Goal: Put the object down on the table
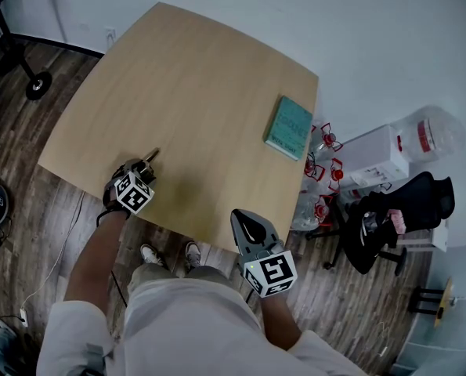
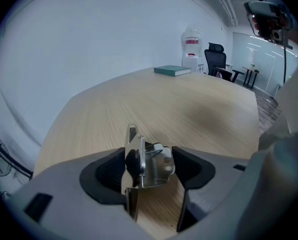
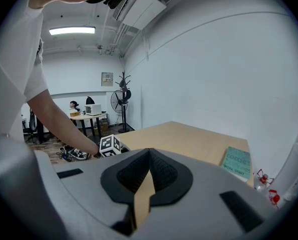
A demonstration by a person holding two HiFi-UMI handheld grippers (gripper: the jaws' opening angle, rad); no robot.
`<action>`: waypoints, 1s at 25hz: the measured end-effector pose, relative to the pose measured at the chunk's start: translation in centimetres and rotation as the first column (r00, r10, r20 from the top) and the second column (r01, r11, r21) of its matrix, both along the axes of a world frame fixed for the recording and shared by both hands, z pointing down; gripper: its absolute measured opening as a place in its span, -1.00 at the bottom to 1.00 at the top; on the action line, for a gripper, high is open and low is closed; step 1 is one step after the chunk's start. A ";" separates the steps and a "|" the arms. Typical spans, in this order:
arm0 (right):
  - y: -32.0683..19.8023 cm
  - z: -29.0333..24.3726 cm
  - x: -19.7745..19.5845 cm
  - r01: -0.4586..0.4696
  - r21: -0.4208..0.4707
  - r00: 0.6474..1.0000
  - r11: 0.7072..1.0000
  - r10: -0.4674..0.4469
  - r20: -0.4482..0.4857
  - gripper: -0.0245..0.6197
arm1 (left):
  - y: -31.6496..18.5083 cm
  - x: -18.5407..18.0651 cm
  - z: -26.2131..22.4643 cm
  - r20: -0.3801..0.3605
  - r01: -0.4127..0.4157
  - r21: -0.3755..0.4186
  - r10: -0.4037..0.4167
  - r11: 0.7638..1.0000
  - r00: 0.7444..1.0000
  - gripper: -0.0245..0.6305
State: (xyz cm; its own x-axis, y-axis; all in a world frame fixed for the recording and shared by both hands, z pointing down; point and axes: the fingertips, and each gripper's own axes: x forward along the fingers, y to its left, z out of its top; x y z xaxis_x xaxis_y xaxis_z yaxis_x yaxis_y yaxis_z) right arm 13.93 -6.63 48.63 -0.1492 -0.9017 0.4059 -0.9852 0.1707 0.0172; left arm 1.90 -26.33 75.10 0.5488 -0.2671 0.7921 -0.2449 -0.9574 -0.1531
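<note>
A small shiny metal clip (image 2: 156, 166) stands on the wooden table (image 2: 189, 99) between the jaws of my left gripper (image 2: 150, 156). It leans toward the left pad, and a thin gap shows at the right pad; the jaws stand wide. In the head view the left gripper (image 1: 142, 164) rests low at the table's near left edge, with the clip (image 1: 150, 157) poking out in front of it. My right gripper (image 1: 247, 224) hovers off the table's near edge, shut and holding nothing; its tips (image 3: 149, 151) meet in its own view.
A teal book (image 1: 288, 127) lies at the table's far right edge. Beyond that edge stand clear bottles with red handles (image 1: 326, 171), a white box (image 1: 373, 159), a large water jug (image 1: 428, 135) and a black office chair (image 1: 405, 210). A fan base (image 1: 37, 84) sits on the floor at left.
</note>
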 end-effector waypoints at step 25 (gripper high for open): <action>0.1 0.2 1.1 -0.010 0.011 1.000 1.000 0.010 0.022 -0.93 | 0.4 0.2 0.2 -0.004 0.009 -0.036 -0.009 0.999 1.000 -0.07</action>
